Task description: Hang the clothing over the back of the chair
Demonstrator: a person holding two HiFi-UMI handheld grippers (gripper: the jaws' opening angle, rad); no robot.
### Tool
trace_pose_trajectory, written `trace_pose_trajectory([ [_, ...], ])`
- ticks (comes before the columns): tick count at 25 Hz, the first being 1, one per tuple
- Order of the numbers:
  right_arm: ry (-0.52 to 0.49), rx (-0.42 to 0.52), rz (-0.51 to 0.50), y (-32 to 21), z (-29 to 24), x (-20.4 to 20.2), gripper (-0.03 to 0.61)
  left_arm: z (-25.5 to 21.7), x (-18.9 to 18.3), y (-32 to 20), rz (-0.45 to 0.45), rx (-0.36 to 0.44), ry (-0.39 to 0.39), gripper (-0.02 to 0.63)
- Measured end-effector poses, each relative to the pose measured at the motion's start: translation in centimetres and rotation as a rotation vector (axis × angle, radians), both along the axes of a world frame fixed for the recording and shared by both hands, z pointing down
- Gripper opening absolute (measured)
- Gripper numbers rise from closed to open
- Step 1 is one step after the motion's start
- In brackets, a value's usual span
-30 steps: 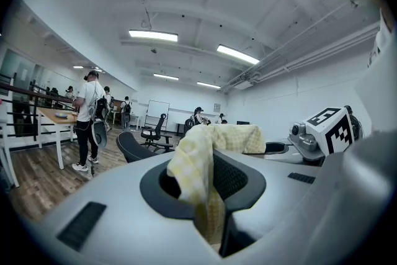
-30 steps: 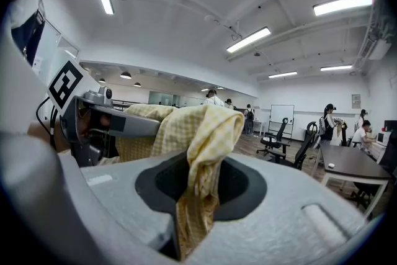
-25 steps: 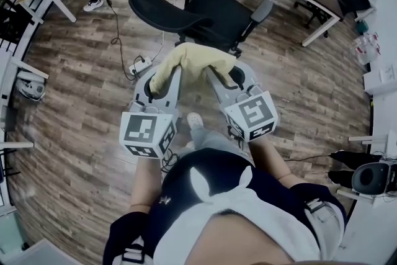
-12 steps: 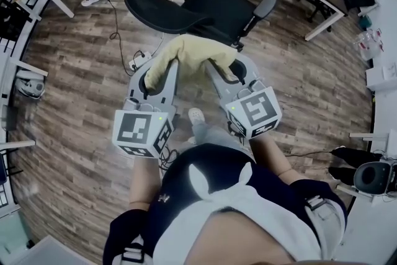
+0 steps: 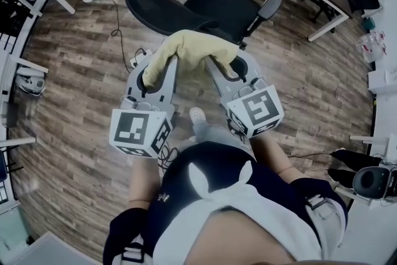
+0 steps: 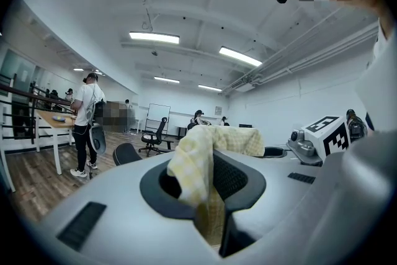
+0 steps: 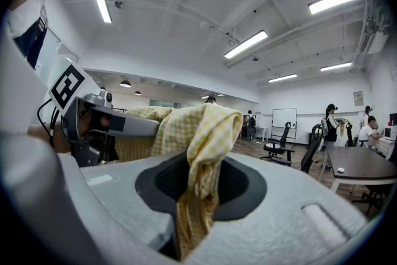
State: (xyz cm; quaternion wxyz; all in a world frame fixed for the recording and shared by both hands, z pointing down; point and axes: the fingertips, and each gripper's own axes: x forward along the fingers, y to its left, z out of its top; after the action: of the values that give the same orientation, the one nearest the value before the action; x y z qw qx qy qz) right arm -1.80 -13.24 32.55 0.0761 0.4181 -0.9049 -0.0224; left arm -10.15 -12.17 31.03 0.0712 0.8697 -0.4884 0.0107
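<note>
A yellow checked garment [image 5: 192, 49] hangs stretched between two handheld grippers, near the backrest of a black office chair [image 5: 217, 3] (whether it touches the chair is unclear). The left gripper [image 5: 158, 71] has its jaws clamped on one end of the cloth. The right gripper [image 5: 222, 66] has its jaws clamped on the other end.

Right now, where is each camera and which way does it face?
Head view: on the person's head, facing steeply down at left hand-held gripper, right hand-held gripper, yellow cloth and chair; torso and forearms show.
Left gripper view: on the left hand-held gripper, facing along its jaws, shut on the yellow cloth; a shirt shows right.
Right gripper view: likewise on the right hand-held gripper; shirt shows left.
Shared: every view shows the yellow cloth.
</note>
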Motion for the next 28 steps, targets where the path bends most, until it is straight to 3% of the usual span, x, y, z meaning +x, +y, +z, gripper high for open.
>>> trace_pose_trajectory([
  [28, 0.009, 0.032, -0.009, -7.8, -0.7, 0.0, 0.092, -0.6, 0.0, -7.4, -0.041, 0.026, -0.024, 0.074],
])
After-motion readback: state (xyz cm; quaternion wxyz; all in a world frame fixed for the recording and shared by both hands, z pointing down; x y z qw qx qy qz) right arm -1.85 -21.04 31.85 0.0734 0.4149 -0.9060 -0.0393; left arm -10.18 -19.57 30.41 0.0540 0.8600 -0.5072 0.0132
